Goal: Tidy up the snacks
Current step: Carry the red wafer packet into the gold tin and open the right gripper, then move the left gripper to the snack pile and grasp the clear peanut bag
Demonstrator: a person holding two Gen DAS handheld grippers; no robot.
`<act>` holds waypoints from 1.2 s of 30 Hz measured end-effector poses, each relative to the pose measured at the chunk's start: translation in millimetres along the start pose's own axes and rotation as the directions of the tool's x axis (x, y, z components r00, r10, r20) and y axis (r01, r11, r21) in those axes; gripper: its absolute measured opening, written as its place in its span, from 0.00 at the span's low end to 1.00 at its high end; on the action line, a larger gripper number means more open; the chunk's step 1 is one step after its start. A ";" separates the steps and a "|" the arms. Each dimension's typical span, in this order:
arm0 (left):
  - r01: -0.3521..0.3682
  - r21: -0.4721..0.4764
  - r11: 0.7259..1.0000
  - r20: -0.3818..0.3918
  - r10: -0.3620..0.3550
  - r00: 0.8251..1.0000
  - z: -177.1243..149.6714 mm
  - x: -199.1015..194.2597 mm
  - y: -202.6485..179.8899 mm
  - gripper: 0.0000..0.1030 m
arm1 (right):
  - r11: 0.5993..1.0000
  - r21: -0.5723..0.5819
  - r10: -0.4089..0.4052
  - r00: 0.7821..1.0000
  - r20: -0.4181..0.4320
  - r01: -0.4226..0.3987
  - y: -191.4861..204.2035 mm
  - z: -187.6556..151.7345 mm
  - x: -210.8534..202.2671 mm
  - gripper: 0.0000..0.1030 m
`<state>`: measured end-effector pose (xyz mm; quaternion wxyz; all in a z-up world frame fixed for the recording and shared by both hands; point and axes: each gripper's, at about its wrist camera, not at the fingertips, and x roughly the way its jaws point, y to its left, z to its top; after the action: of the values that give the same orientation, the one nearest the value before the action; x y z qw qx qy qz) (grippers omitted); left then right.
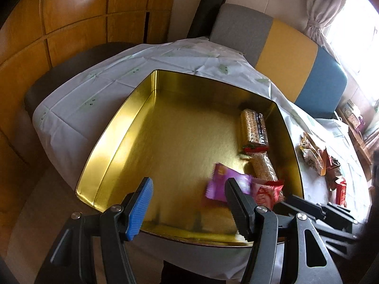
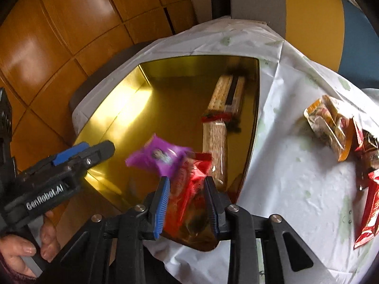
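Note:
A gold tin (image 1: pixel 113 139) (image 2: pixel 123 108) sits on the white tablecloth. Two cracker packs (image 1: pixel 254 130) (image 2: pixel 223 94) lie along its right wall. A purple snack packet (image 1: pixel 227 184) (image 2: pixel 158 157) is blurred, in the air over the tin's near right corner. My left gripper (image 1: pixel 189 209) is open and empty above the tin's near edge; it also shows in the right wrist view (image 2: pixel 94 151). My right gripper (image 2: pixel 187 203) is shut on a red snack packet (image 2: pixel 187 189) (image 1: pixel 268 193) over the tin's near right corner.
Several orange and red snack packets (image 2: pixel 331 127) (image 1: pixel 319 163) lie loose on the tablecloth (image 2: pixel 296 177) right of the tin. A grey, yellow and blue bench (image 1: pixel 284 45) stands behind the table. Wood panelling is at left.

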<state>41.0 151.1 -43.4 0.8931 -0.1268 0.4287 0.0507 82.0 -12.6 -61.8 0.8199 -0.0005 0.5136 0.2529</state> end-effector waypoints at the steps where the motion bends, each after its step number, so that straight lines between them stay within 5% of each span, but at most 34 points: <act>1: 0.000 -0.001 1.000 -0.003 0.000 1.000 0.0 1.1 0.0 0.62 | 1.000 -0.005 -0.007 1.000 0.001 0.007 -0.8 -2.7 -1.4 0.29; 14: -0.006 0.067 0.998 0.030 0.004 1.000 -1.2 -10.6 -15.4 0.62 | 0.999 0.050 -0.019 0.995 0.095 0.014 -10.9 -16.9 -34.9 0.29; 36: 0.053 0.253 0.966 0.046 -0.067 0.997 -12.2 -28.4 -75.8 0.62 | 0.923 0.318 -0.264 0.958 0.114 0.217 -120.3 -69.9 -76.4 0.29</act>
<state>29.1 75.3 -14.8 0.9144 -0.0242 0.4032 -0.0275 46.8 -167.4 -61.6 0.8725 0.0812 0.4770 0.0678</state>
